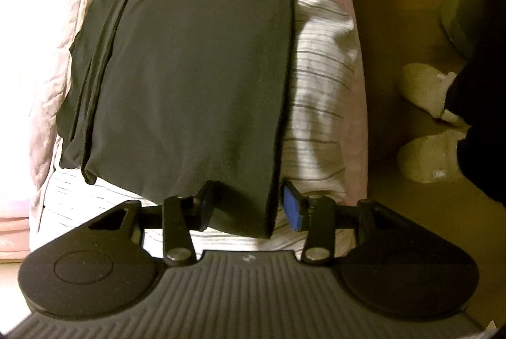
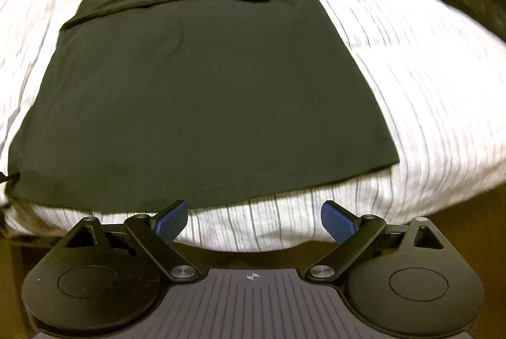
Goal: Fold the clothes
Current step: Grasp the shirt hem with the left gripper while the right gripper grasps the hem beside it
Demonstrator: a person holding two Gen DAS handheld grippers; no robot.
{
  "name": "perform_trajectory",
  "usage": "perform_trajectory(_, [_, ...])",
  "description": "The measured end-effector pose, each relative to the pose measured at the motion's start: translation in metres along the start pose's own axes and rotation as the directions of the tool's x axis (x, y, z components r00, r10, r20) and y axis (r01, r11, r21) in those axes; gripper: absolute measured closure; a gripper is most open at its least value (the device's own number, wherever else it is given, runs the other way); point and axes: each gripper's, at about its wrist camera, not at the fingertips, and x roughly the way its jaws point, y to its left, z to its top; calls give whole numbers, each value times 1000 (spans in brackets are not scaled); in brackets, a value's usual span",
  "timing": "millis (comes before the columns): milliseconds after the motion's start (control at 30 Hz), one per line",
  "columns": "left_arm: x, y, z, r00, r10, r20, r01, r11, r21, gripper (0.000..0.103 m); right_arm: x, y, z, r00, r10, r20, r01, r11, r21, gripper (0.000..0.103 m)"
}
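My left gripper is spread with the shirt corner between its jaws, not pinched. Right gripper is spread too, hem just ahead. If I close shallow I'd guess only the top layer comes up and the fold skews.

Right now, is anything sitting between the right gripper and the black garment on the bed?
Nothing visible. The right gripper is open just short of the black garment, whose near hem lies flat on the striped bedsheet. Only bare sheet separates them. The left gripper already straddles one corner.

We see a matt black cloth garment on striped woven bedding; the pads look rough blue.
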Motion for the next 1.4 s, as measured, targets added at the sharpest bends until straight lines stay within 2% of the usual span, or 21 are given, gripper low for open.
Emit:
perform_trajectory(33, [-1, 4, -2, 1000, -18, 7, 18, 1000, -24, 84, -2, 8, -2, 1000, 1, 19, 1, 997, -76, 9])
perform_trajectory(67, [-5, 9, -3, 999, -29, 17, 30, 998, -51, 91, -4, 16, -4, 999, 3, 38, 3, 988, -152, 9])
perform_trajectory(133, [-14, 20, -4, 998, -50, 37, 54, 993, -106, 93, -3, 36, -9, 998, 37, 59, -15, 945, -328, 9])
perform_trajectory(200, [-25, 35, -7, 996, -75, 56, 84, 979, -186, 94, -1, 56, -16, 995, 78, 69, -36, 877, -479, 9])
perform_trajectory(300, [-39, 64, -13, 987, -125, 98, 152, 928, -339, 100, 7, 82, -26, 987, 142, 70, -71, 793, -605, 9])
perform_trajectory(400, [-48, 93, -21, 981, -145, 130, 189, 871, -453, 100, 19, 101, -35, 982, 169, 85, -70, 742, -667, 9])
perform_trajectory(500, [-48, 111, -24, 983, -132, 126, 178, 850, -497, 100, 31, 111, -41, 980, 154, 125, -24, 717, -696, 9])
perform_trajectory(600, [-47, 115, -22, 984, -132, 120, 174, 859, -481, 100, 43, 110, -44, 975, 91, 204, 82, 703, -706, 10])
perform_trajectory(767, [-49, 110, -20, 983, -134, 122, 176, 868, -464, 100, 54, 85, -49, 964, 3, 267, 197, 667, -719, 11])
perform_trajectory(833, [-50, 111, -22, 983, -135, 122, 178, 863, -473, 100, 55, 68, -51, 961, -14, 278, 221, 647, -730, 36])
perform_trajectory(933, [-51, 113, -23, 984, -130, 119, 172, 860, -481, 100, 56, 43, -51, 950, -61, 306, 277, 617, -737, 38])
perform_trajectory(1000, [-53, 115, -24, 985, -126, 117, 168, 857, -487, 100, 59, 28, -50, 941, -107, 322, 321, 583, -746, 40])
perform_trajectory(1033, [-53, 117, -25, 985, -124, 116, 166, 856, -490, 100, 60, 20, -48, 937, -126, 327, 339, 569, -750, 49])
perform_trajectory(1167, [-53, 116, -24, 987, -121, 104, 157, 861, -484, 100, 65, -7, -40, 922, -200, 332, 387, 514, -765, 65])
perform_trajectory(1267, [-53, 114, -23, 988, -120, 93, 150, 867, -475, 100, 67, -20, -34, 925, -209, 318, 381, 490, -784, 78])
perform_trajectory(1300, [-53, 113, -23, 989, -120, 89, 148, 869, -473, 100, 65, -21, -33, 929, -208, 305, 369, 486, -792, 99])
perform_trajectory(1400, [-52, 111, -22, 990, -119, 78, 142, 875, -464, 100, 55, -24, -31, 944, -205, 257, 326, 483, -812, 102])
